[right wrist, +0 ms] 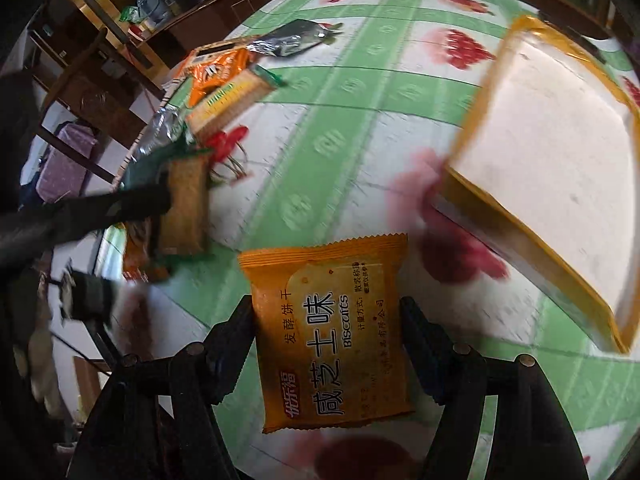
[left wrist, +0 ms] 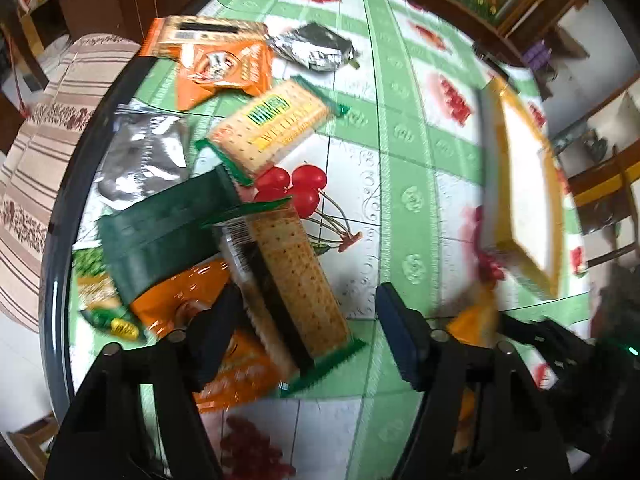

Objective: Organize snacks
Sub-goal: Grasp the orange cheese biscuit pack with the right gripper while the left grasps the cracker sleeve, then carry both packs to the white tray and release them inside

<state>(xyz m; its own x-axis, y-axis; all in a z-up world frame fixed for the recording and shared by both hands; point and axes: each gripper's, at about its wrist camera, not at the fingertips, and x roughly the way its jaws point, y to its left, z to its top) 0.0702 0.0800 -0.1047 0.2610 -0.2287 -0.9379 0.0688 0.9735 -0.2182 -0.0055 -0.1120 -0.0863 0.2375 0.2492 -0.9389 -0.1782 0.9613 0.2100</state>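
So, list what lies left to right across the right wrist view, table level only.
Cracker pack in the left gripper → orange biscuit packet in the right gripper → yellow-rimmed tray. The snack pile at upper left overlaps too much to order.

Right gripper (right wrist: pixel 326 332) holds an orange biscuit pack (right wrist: pixel 334 336) flat between its 2 black fingers (right wrist: pixel 230 344), both pads touching the pack's long edges, above a green-and-white fruit-print tablecloth (right wrist: pixel 320 136). Upper right: a yellow-rimmed tray (right wrist: pixel 540 236), blurred. Left: the left gripper (right wrist: pixel 152 216) grips a cracker pack (right wrist: pixel 186 208) with green ends. Behind it, a heap of snacks: orange bag (right wrist: pixel 212 68), cracker sleeve (right wrist: pixel 228 100), 2 foil packs (right wrist: pixel 292 40).
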